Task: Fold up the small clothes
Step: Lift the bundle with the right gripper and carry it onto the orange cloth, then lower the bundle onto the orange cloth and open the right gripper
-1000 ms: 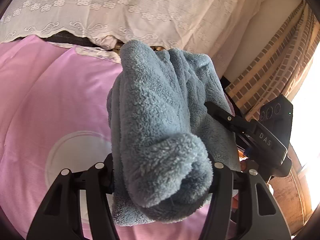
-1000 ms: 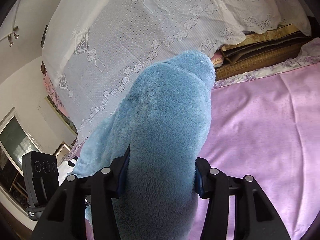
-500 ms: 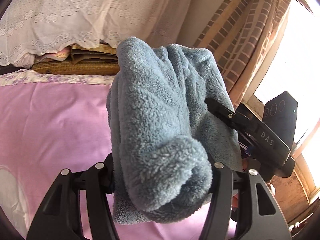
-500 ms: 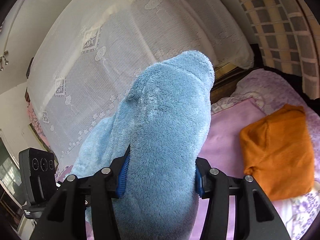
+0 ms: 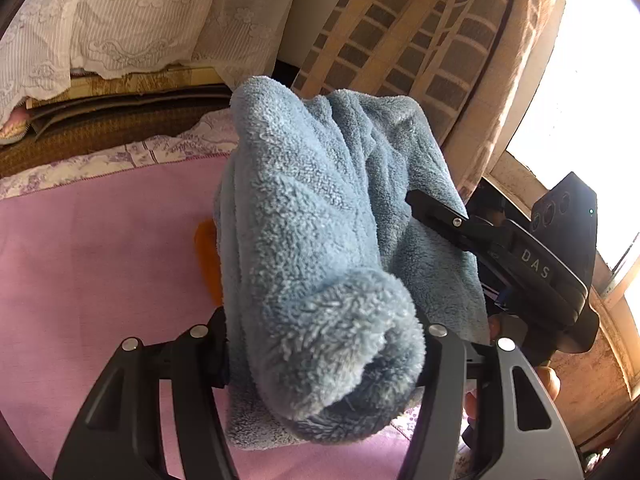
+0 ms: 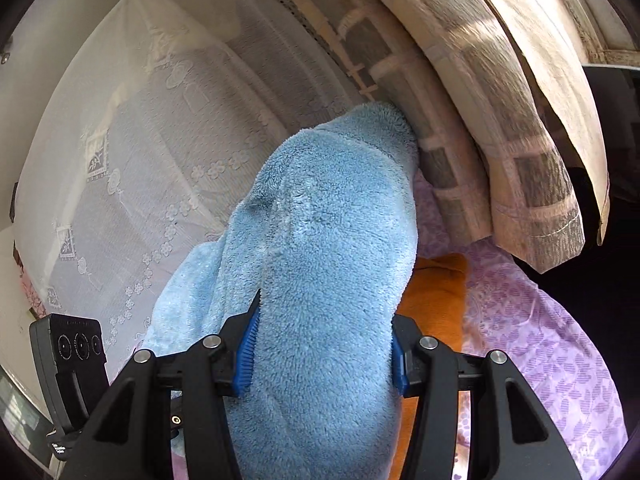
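A thick, fluffy blue fleece cloth (image 5: 320, 240) is bunched into a long roll, folded over on itself, and is held up off the pink bedsheet (image 5: 100, 260), its plush end bulging toward the camera (the pile looks looped and soft). Behind it, lying flat on that pink bedsheet, a folded orange garment (image 6: 436, 300) shows only partly, most of it hidden by the blue roll, near the sheet's patterned lilac border.

Blue fleece (image 5: 320, 216), orange cloth (image 6: 436, 300), pink sheet (image 5: 100, 260), checked curtain (image 6: 480, 128)
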{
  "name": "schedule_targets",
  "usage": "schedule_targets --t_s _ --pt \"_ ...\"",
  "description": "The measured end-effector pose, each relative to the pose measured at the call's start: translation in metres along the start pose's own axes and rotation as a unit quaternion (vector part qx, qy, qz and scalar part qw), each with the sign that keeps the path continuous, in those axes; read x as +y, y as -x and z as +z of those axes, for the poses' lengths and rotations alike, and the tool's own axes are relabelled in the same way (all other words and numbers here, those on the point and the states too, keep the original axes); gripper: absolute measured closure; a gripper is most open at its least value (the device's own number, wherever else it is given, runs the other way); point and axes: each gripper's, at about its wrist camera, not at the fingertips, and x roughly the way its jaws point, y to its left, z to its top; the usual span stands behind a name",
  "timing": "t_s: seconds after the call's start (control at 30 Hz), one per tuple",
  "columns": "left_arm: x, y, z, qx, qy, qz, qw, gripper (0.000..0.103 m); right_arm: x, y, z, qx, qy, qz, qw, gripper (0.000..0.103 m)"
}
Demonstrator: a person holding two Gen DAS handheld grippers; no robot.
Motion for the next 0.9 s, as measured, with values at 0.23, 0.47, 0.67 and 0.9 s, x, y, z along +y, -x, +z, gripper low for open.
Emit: schedule_targets --t_s 0.23,0.47,0.67,0.9 --pt "0.022 -0.052 -0.027 0.027 0.035 0.014 0.9989 0.036 -0.040 -0.039 -0.014 0.042 -0.014 -0.046 0.998 0.048" --pt "0.034 -0.036 -0.032 0.024 0.060 0.031 0.9975 0.017 -0.047 -0.036 -0.013 0.046 -0.043 -0.044 0.997 0.035" --pt "0.034 0.002 -0.032 -0.021 0.027 0.058 0.9977 0.018 -0.027 0.005 0.002 -0.017 -0.031 -0.042 0.998 0.037" --pt "0.033 0.000 -0.025 -0.020 0.012 0.100 0.9948 0.018 0.016 0.006 0.003 -0.025 0.030 -0.026 0.999 0.067"
